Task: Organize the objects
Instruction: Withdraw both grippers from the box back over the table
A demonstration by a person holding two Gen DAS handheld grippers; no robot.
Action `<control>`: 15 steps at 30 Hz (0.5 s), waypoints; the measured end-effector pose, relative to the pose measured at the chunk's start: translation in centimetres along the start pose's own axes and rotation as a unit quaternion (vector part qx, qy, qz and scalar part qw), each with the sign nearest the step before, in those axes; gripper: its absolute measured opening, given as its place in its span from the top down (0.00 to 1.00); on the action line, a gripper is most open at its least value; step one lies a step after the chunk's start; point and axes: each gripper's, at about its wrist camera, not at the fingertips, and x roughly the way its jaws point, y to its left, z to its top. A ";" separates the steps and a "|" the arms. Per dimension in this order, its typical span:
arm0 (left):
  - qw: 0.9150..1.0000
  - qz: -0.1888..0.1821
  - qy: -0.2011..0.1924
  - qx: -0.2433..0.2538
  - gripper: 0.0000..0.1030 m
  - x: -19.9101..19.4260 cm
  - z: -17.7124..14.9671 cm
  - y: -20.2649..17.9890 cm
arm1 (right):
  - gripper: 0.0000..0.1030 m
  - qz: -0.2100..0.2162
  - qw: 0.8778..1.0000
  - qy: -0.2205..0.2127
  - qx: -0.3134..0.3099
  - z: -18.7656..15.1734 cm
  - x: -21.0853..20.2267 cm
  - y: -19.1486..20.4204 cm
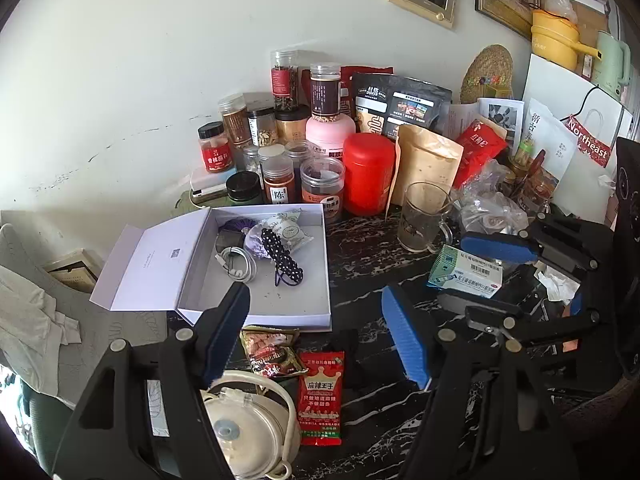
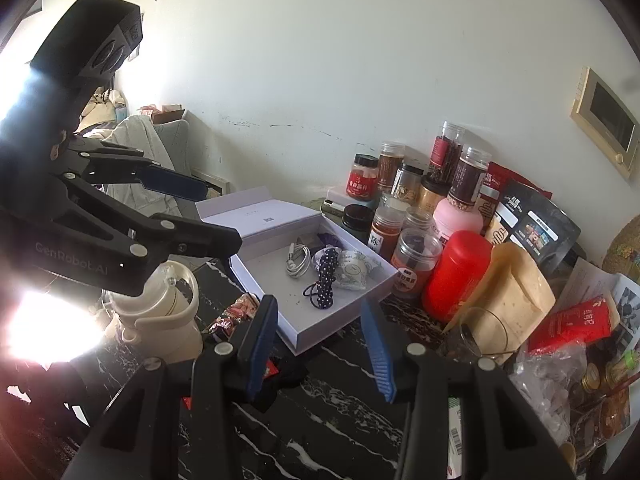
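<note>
Both views daylit, moderately bright, colours slightly washed. Right wrist view: strong glare blown out at left edge and lower left, reddish flare in lower left corner, haze over dark gripper body there. Left wrist view: small overexposed patch at lower left edge. Wall [image 1: 168, 80] evenly lit; soft shadows behind jars [image 1: 280, 140] at frame centre. Heavy fisheye bending toward edges, black vignette in corners. Centre sharp; near gripper parts along bottom edge slightly soft.
</note>
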 end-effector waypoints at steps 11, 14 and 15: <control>1.000 0.017 -0.006 -0.007 0.35 -0.7 -4.4 -1.3 | 0.58 -0.006 1.000 0.021 0.005 -3.8 -1.0 1.6; 0.999 0.027 -0.005 -0.018 0.35 -0.8 -5.8 -1.4 | 0.58 -0.005 1.000 0.031 0.003 -4.8 -0.8 2.1; 0.999 0.030 -0.005 -0.022 0.35 -0.7 -6.3 -1.4 | 0.58 -0.004 0.999 0.034 0.003 -5.1 -0.7 2.2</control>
